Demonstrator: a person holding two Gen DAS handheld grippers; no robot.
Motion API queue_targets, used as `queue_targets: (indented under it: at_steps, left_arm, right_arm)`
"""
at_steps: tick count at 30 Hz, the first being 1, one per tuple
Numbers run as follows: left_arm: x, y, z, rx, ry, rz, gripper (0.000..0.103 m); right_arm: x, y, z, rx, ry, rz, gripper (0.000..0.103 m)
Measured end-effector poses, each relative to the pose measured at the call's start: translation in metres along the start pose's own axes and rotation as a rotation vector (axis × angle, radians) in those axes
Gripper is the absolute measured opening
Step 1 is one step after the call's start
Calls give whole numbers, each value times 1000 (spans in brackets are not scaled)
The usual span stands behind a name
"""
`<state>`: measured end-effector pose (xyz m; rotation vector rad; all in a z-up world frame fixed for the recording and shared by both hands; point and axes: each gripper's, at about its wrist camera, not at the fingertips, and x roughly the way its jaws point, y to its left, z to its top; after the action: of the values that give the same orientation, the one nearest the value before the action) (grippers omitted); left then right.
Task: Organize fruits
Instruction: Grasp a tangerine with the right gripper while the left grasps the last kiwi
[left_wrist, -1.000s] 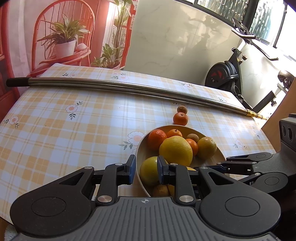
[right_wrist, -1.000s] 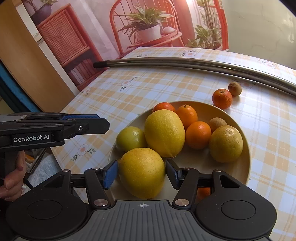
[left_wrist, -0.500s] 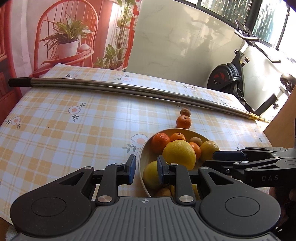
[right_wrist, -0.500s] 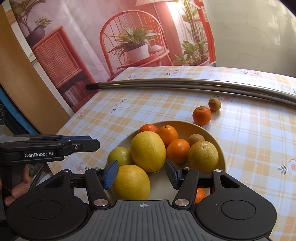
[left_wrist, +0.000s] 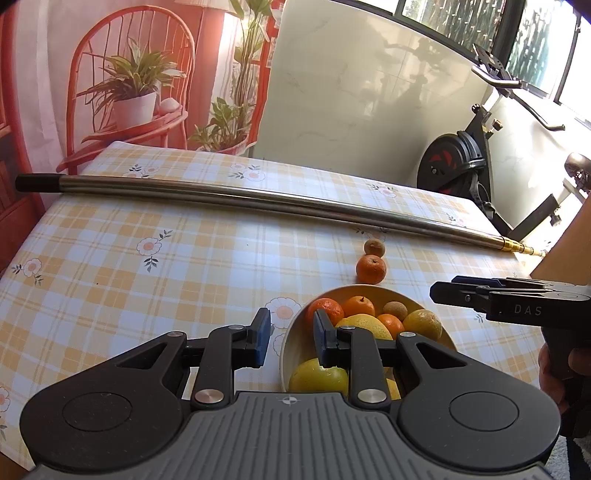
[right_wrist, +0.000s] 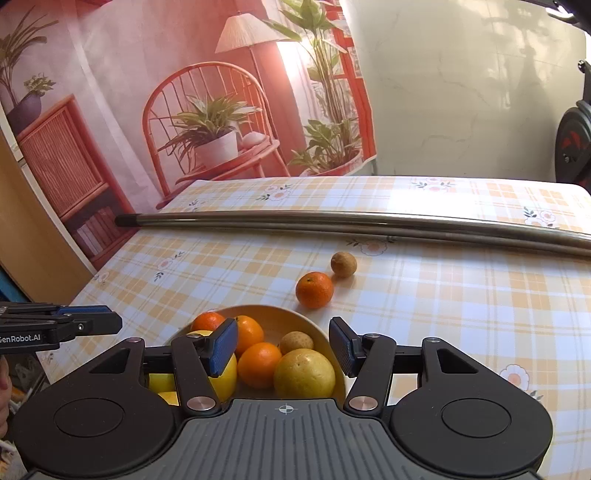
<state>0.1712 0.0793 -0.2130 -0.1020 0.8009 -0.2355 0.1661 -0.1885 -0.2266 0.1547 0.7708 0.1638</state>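
Note:
A cream bowl (left_wrist: 291, 347) (right_wrist: 295, 317) near the table's front edge holds several oranges, lemons and a small brown fruit. A loose mandarin (left_wrist: 370, 270) (right_wrist: 314, 290) and a small brown fruit (left_wrist: 374, 247) (right_wrist: 343, 264) lie on the checked tablecloth just beyond the bowl. My left gripper (left_wrist: 290, 332) is open and empty above the bowl's left rim. My right gripper (right_wrist: 282, 343) is open and empty above the bowl, over an orange (right_wrist: 258, 364) and a yellow fruit (right_wrist: 304, 373). Each gripper shows side-on in the other's view.
A long metal pole (left_wrist: 258, 201) (right_wrist: 351, 223) lies across the far part of the table. An exercise bike (left_wrist: 458, 166) stands beyond the table's right side. A printed backdrop hangs behind.
Both grippers have pulled back and up from the bowl. The yellow fruit that sat between my right fingers a second ago now lies in the bowl, out of sight below them.

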Motion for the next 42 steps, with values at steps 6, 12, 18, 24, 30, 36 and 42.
queue_targets:
  at_steps: [6, 12, 18, 24, 30, 36, 42]
  left_arm:
    - [6, 1, 6, -17, 4, 3, 27]
    - [14, 8, 11, -59, 20, 6, 27]
    - [24, 15, 19, -89, 34, 17, 27]
    - [32, 19, 26, -112, 36, 23, 30]
    - [41, 20, 28, -117, 51, 27, 35]
    - [51, 16, 34, -112, 68, 14, 35]
    - [66, 1, 45, -82, 82, -28, 35]
  right_arm:
    - [21, -10, 6, 13, -8, -25, 49]
    - [42, -10, 15, 1, -13, -52, 47]
    - [64, -6, 22, -26, 10, -70, 44]
    - [89, -5, 26, -34, 51, -77, 43]
    - [112, -9, 28, -20, 102, -88, 39]
    - [119, -11, 27, -17, 117, -71, 34]
    - [105, -20, 23, 32, 88, -65, 33]
